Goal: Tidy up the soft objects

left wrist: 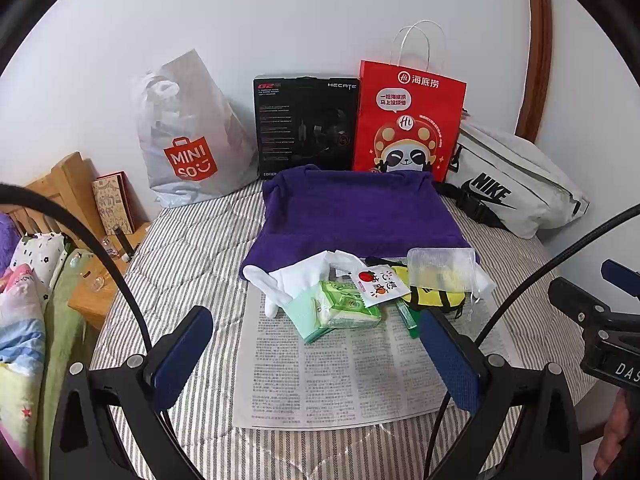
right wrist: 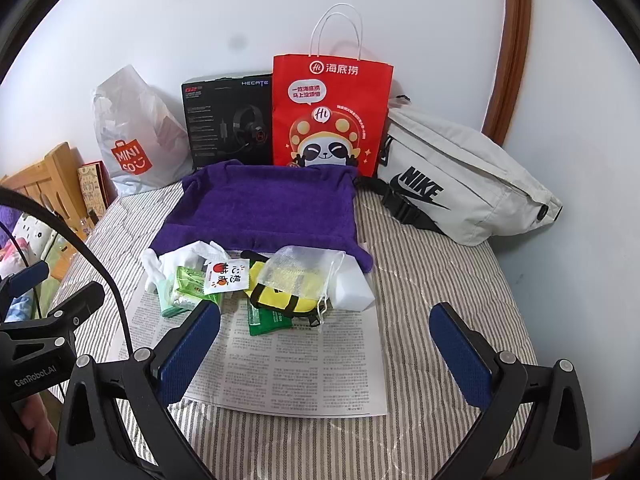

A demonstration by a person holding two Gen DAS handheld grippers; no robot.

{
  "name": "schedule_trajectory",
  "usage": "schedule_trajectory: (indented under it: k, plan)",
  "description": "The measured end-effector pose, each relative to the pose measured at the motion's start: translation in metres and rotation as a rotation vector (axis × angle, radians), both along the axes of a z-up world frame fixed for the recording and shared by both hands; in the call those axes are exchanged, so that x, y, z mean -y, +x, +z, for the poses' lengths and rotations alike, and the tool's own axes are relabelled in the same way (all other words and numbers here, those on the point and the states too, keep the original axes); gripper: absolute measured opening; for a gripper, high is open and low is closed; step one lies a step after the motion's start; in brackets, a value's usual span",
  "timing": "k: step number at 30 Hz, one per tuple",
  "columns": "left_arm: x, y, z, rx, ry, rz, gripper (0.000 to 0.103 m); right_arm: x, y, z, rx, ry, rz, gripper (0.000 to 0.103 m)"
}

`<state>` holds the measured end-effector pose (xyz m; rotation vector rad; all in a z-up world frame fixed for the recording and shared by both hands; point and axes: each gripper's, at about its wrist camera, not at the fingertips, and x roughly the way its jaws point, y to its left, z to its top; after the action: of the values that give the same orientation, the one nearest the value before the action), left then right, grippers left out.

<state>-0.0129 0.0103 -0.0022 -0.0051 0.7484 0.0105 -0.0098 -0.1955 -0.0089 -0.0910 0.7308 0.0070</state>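
Observation:
A heap of small soft items lies on a newspaper spread over the striped bed. It holds a white glove, a green tissue pack, a white snack packet, a yellow pouch, a sheer mesh bag, a white foam block and a green packet. Behind the heap sits a purple cloth tray, with nothing in it. My left gripper hovers open just short of the heap. My right gripper is open too, beside it and equally far back.
Along the wall stand a Miniso plastic bag, a black headset box, a red paper bag and a white Nike bag. A wooden bedside stand with small bottles is at the left.

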Motion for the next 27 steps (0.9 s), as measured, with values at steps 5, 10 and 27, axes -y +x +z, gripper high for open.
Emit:
schedule_trajectory:
  k: [5, 10, 27]
  plan:
    - [-0.001, -0.002, -0.001, -0.001, -0.001, 0.003, 0.103, -0.002, 0.001, -0.002, -0.006, -0.010, 0.003, 0.103]
    - [-0.002, -0.002, -0.001, -0.003, 0.002, 0.005, 0.103, -0.002, 0.002, -0.002, -0.008, -0.016, -0.003, 0.103]
    - [-0.013, 0.019, -0.016, -0.039, -0.002, 0.021, 0.103, 0.007, 0.027, -0.024, -0.061, 0.011, 0.003, 0.103]
